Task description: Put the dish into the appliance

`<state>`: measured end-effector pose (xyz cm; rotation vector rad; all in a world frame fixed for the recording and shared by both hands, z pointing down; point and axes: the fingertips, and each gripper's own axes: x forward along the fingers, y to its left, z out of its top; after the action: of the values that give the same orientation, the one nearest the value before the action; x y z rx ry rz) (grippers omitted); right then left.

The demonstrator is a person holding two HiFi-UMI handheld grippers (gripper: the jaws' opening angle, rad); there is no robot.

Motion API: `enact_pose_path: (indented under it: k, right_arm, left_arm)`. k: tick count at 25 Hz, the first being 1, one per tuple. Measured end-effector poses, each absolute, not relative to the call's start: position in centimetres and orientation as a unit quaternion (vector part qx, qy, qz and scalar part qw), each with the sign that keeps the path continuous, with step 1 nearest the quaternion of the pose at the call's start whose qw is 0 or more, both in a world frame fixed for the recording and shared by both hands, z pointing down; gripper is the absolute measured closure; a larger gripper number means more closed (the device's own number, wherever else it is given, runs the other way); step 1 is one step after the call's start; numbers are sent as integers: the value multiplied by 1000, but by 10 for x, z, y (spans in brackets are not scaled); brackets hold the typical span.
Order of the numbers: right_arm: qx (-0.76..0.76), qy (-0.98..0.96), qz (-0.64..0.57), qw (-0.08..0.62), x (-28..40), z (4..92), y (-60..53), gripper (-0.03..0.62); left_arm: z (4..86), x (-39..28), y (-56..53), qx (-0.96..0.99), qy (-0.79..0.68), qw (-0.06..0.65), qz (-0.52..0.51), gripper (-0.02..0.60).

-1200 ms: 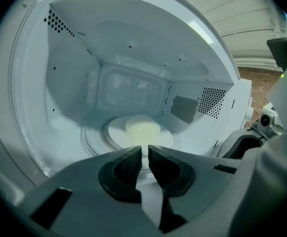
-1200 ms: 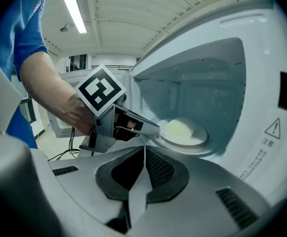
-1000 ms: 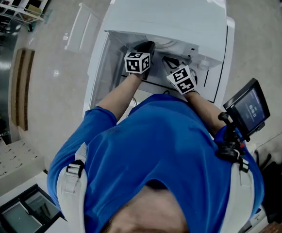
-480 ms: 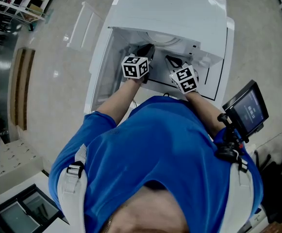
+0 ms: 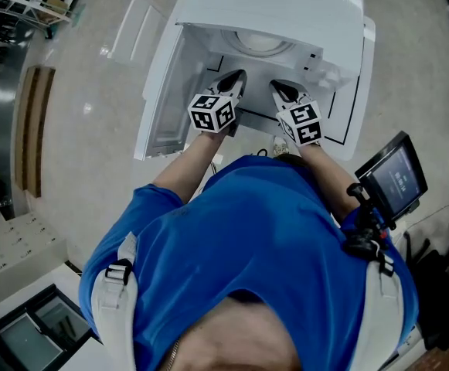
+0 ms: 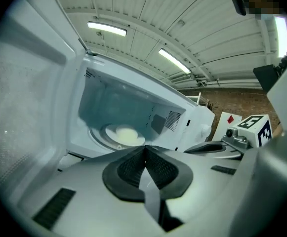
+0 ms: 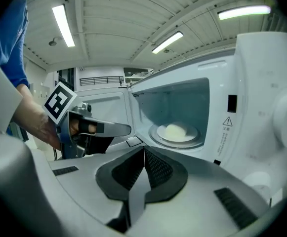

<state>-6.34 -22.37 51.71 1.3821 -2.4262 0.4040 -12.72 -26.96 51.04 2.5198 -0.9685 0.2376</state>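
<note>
- Pulled back toward you: your left gripper (image 5: 237,76), jaws just closed on nothing, and your right gripper (image 5: 277,87), jaws pressed together.
- Round dish (image 7: 175,131) lies flat inside the microwave (image 5: 286,6), on the far side of both.

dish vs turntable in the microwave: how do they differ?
The turntable is wider than the dish, its rim showing all round. The dish looks raised, the turntable flat. The dish is paler, the turntable's rim greyer. Both are round, inside the open microwave, dish on turntable.
</note>
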Motion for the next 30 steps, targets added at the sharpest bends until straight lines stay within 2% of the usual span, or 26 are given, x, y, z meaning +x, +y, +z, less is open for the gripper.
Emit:
enact_pose_path:
  k: [10,15,30]
  right_arm:
    - [493,-848,153,117,-57,493,-219,591]
    - [505,-842,157,105,-65,484,-167,592]
    - [515,-838,154,96,-60,484,-154,592]
  left_arm:
    - [485,-132,-251,917,-332,214,57,574]
    - [484,-152,-195,919,-324,220,53,574]
    - [491,-160,-183,918,-322,225,48,574]
